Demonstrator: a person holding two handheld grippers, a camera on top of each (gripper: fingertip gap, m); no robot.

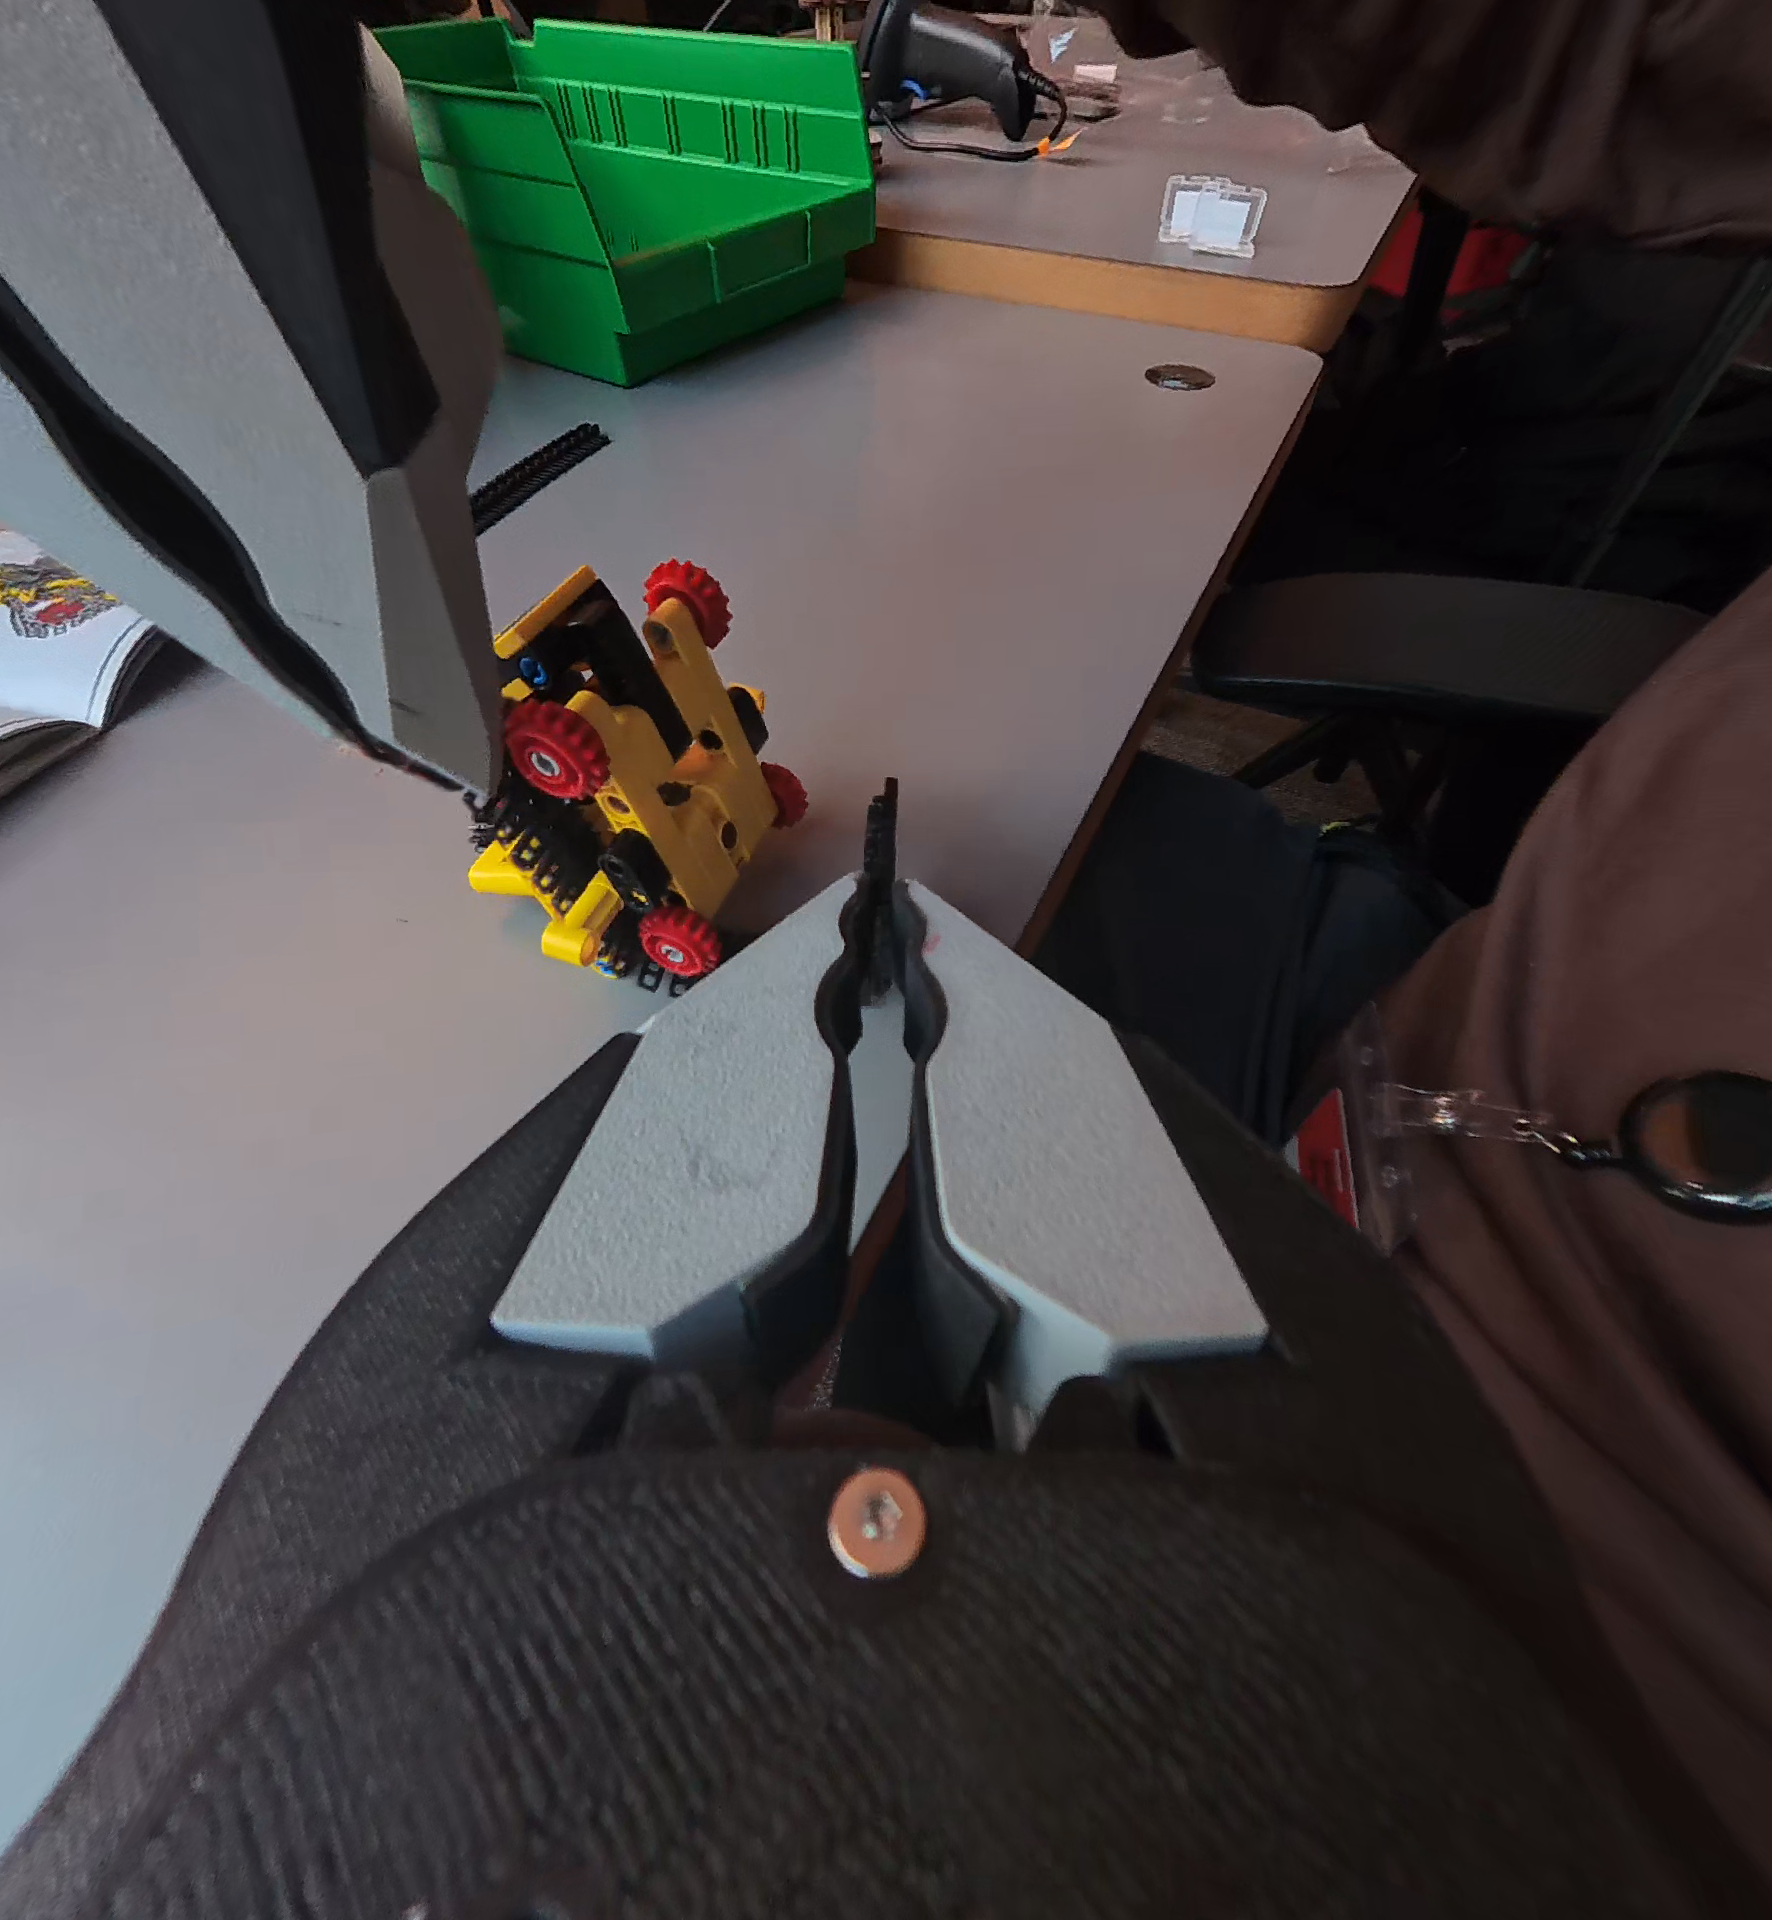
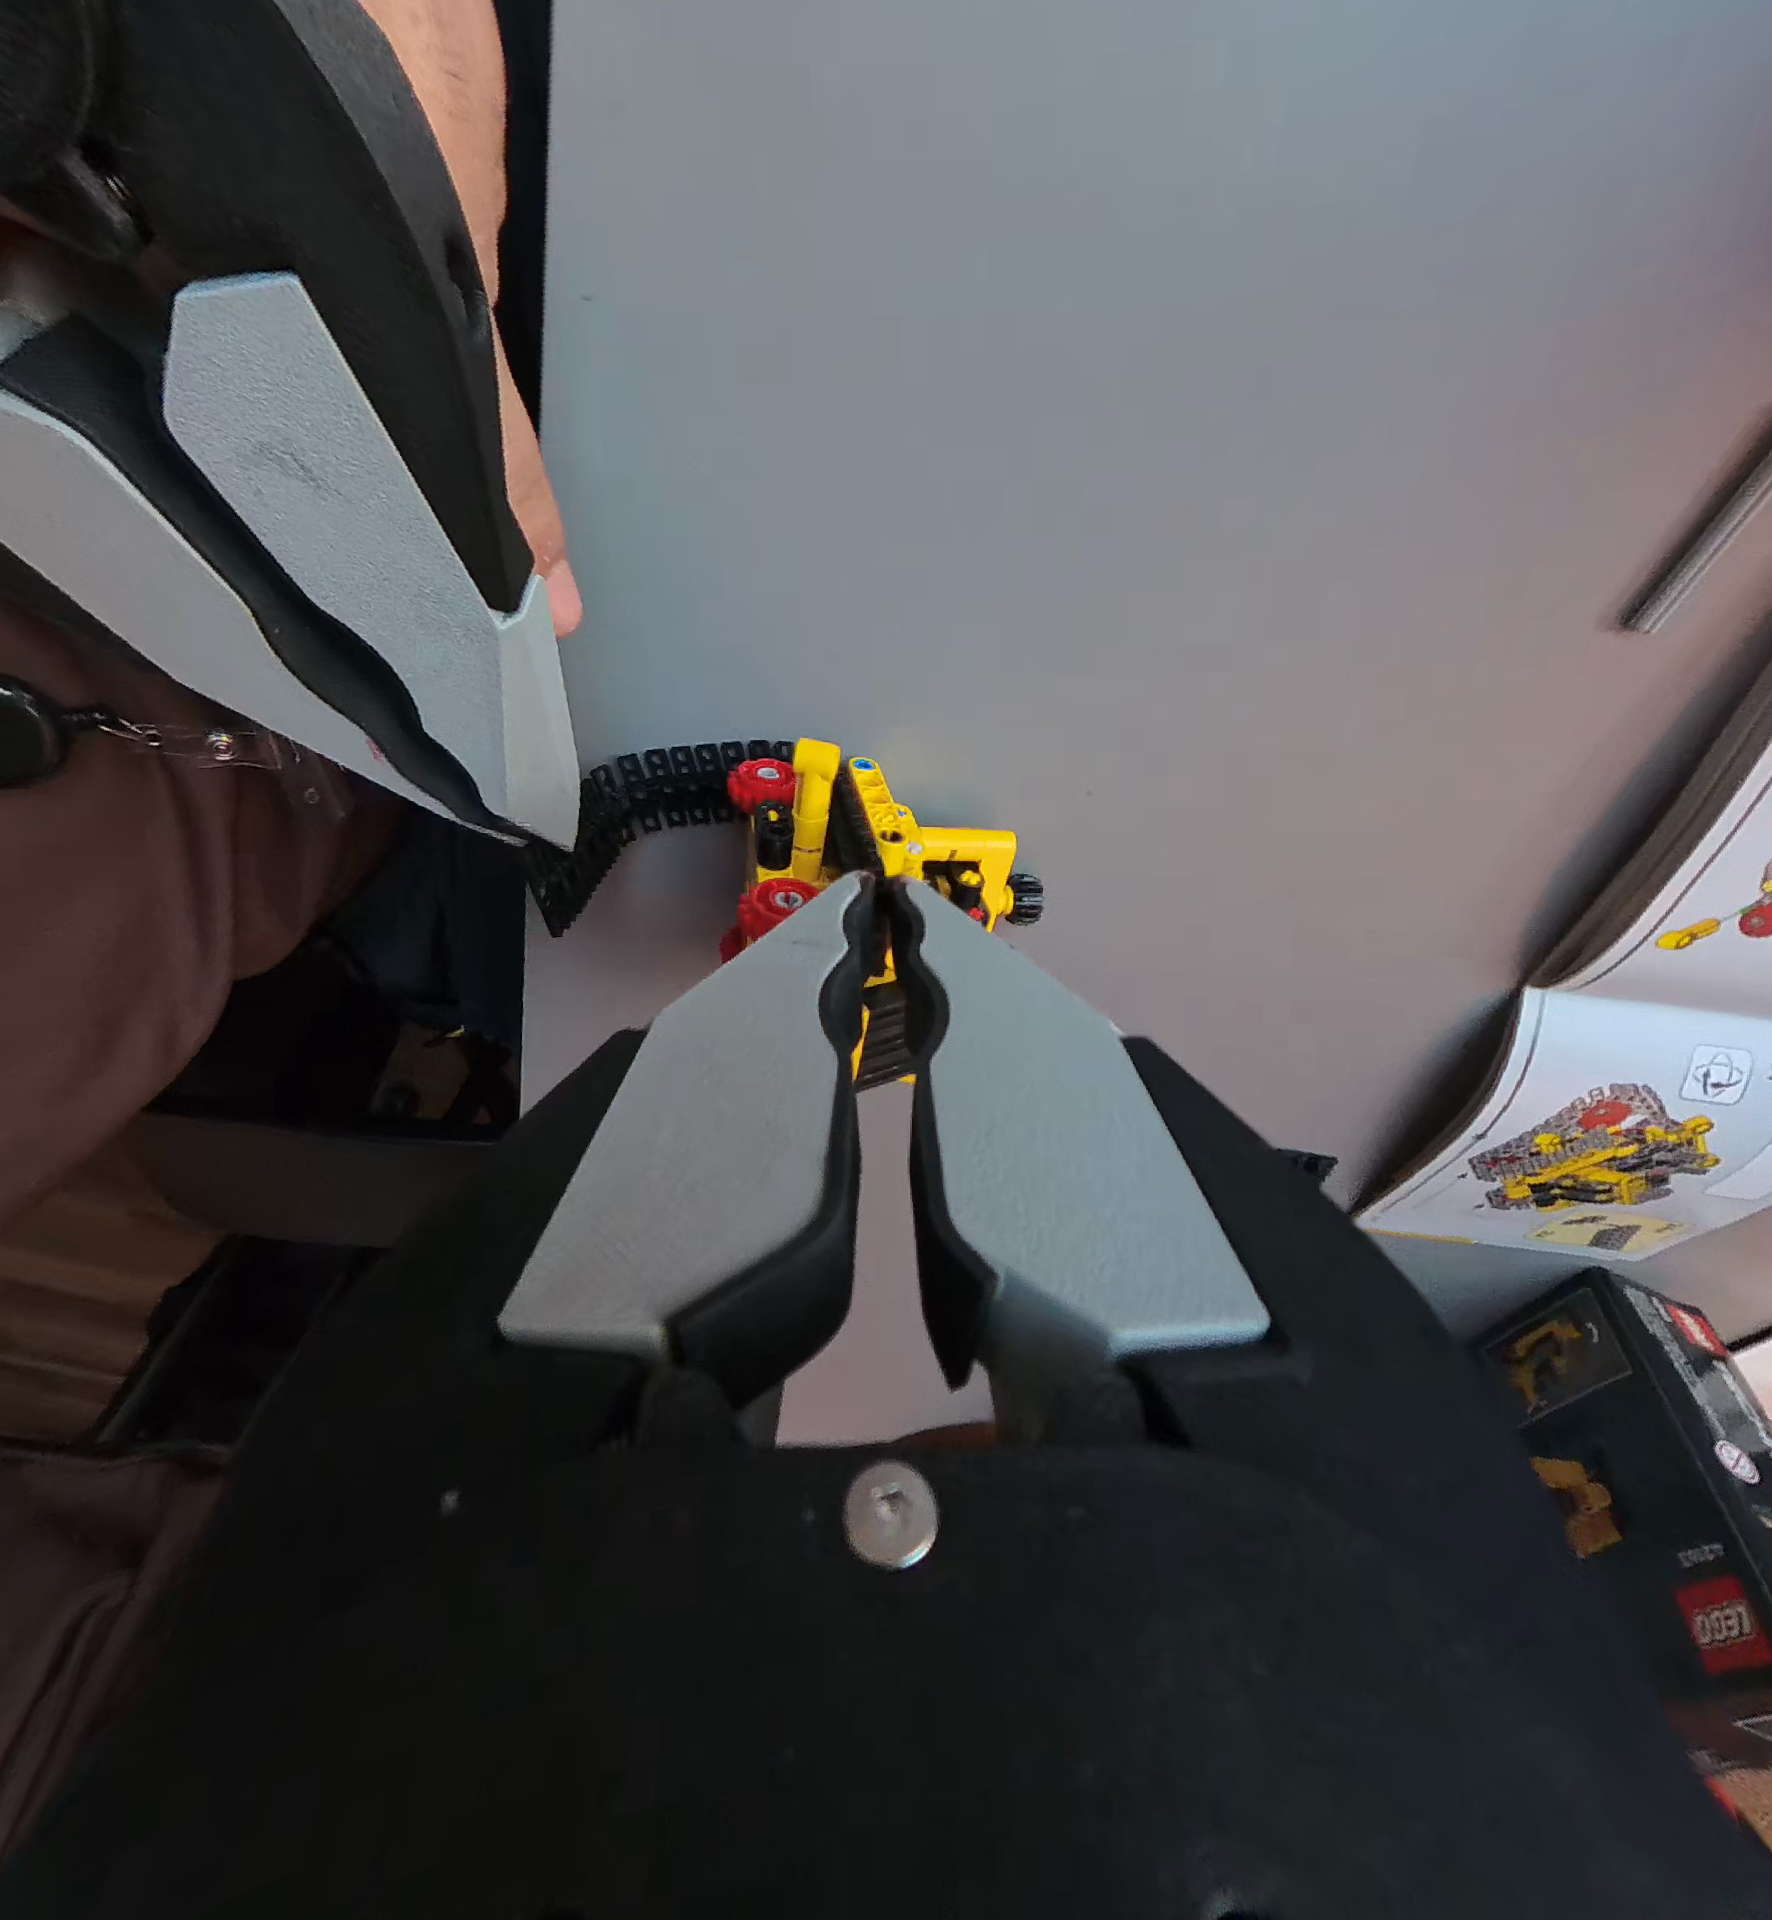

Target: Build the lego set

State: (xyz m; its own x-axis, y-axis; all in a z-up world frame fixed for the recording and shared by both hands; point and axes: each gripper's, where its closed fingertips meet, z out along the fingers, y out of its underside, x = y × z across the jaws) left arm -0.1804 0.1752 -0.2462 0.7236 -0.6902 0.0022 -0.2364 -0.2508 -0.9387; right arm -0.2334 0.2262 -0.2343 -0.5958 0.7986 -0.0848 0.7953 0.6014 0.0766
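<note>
1. Left hand-held gripper (image 1: 887, 914): closed narrow on one end of a black track chain (image 1: 880, 831), the short free end poking up beyond the tips.
2. Right hand-held gripper (image 2: 877, 894): pinched nearly closed on the yellow model (image 2: 861, 831), tips at the black links along its near side; exact contact hidden behind the pads.
3. Chain in the right wrist view: runs as a curved band from the left gripper's tips, on the left, across to the model on the right, passing a red gear (image 2: 760, 781) at the model's far-left corner.
4. Model in the left wrist view (image 1: 643, 769): tipped on its side on the grey table (image 1: 913, 540), red gears facing outward, close ahead and slightly left of the left gripper.
5. Key relation, as a judgement: chain's long axis lies left to right between the two grippers, free end on the left gripper's side, so wrapping the track around the gears likely falls to the left while the right steadies the body.
6. Farther out: an open instruction booklet (image 2: 1640, 1132) to the right, a black set box (image 2: 1682, 1496) near right, a spare black track strip (image 1: 539, 473) and a green bin (image 1: 653, 197) at the far side.
</note>
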